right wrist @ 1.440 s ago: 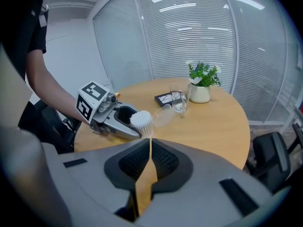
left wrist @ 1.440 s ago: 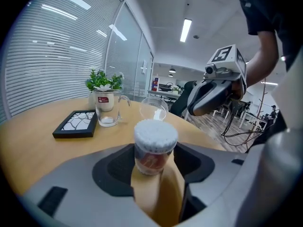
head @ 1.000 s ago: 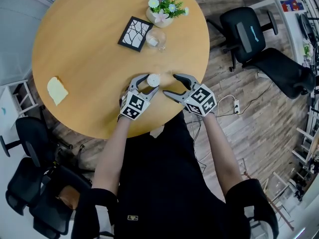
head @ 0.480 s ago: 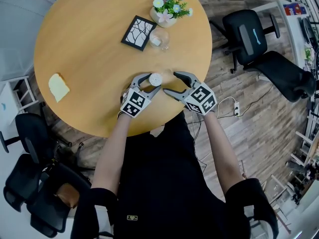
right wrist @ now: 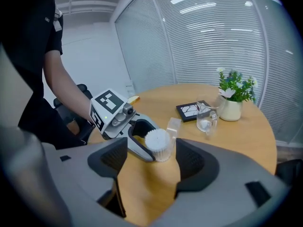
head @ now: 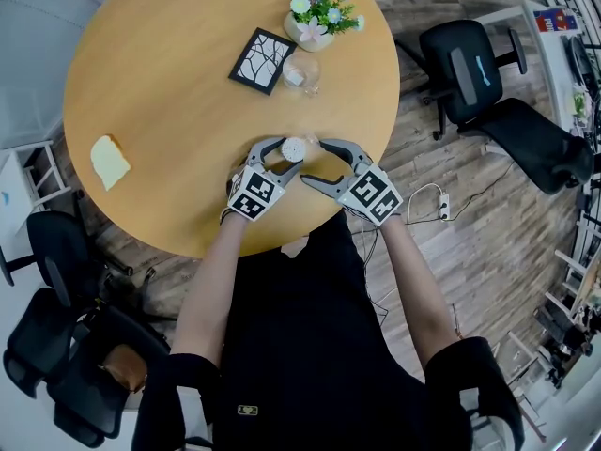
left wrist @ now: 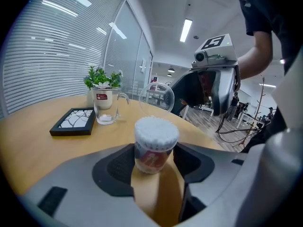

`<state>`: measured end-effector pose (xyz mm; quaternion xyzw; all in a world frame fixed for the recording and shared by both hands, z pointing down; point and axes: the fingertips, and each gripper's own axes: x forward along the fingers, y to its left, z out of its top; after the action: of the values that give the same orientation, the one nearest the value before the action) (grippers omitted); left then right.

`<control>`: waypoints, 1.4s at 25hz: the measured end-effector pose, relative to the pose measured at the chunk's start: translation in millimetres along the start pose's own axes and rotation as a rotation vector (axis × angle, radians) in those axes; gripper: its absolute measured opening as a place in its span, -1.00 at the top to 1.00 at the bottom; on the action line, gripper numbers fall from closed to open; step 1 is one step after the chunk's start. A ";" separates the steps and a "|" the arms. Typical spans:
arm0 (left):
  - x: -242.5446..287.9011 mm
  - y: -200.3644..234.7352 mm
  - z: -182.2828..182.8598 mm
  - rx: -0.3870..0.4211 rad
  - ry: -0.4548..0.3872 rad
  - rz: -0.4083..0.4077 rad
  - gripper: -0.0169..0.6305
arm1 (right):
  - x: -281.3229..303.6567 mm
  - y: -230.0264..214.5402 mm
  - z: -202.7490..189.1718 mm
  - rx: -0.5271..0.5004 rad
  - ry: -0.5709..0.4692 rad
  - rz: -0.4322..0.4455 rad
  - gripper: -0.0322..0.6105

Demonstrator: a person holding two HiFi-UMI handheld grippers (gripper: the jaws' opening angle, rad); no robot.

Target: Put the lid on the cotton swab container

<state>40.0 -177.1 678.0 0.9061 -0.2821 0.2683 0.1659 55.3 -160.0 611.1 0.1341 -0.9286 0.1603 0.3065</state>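
Observation:
The cotton swab container (head: 293, 147) is a small round tub packed with white swabs and has no lid on it. It stands on the round wooden table (head: 160, 92) near its front edge. My left gripper (head: 287, 154) is shut on it, a pad on each side (left wrist: 155, 143). The clear round lid (left wrist: 158, 97) stands on edge just behind the container, beside my right gripper's far fingertip (right wrist: 173, 126); whether it touches that fingertip I cannot tell. My right gripper (head: 313, 161) is open, its jaws wide and pointed at the container (right wrist: 158, 143), with nothing between the pads.
Farther back on the table are a glass mug (head: 299, 73), a black framed picture (head: 260, 61) and a potted plant (head: 315, 22). A pale yellow piece (head: 110, 163) lies at the left. Black office chairs (head: 465, 64) stand beyond the table's right side.
My right gripper has shifted left toward the container and rolled a little. The left gripper and the container have stayed put.

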 end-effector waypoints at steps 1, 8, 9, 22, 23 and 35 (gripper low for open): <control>-0.1 -0.2 -0.1 0.000 0.000 0.000 0.16 | 1.2 1.9 1.0 -0.007 0.002 0.005 -0.05; 0.4 -0.4 0.0 0.005 -0.001 0.003 0.16 | 10.3 16.6 2.6 -0.054 0.029 0.064 -0.05; 0.3 -0.4 -0.1 0.005 -0.001 0.003 0.16 | 11.3 17.8 2.8 -0.053 0.029 0.072 -0.05; 0.6 -0.5 0.0 0.005 0.000 0.005 0.16 | 23.5 30.5 -2.2 -0.165 0.117 0.125 -0.05; 0.3 -0.7 -0.1 0.005 0.000 0.005 0.16 | 24.0 31.7 -1.9 -0.160 0.112 0.128 -0.05; -0.1 -0.9 -0.1 0.010 0.002 0.004 0.16 | 27.4 43.4 0.5 -0.195 0.161 0.165 -0.05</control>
<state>40.5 -176.3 677.9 0.9060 -0.2825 0.2710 0.1611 18.7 -124.6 618.2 0.0133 -0.9200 0.1041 0.3775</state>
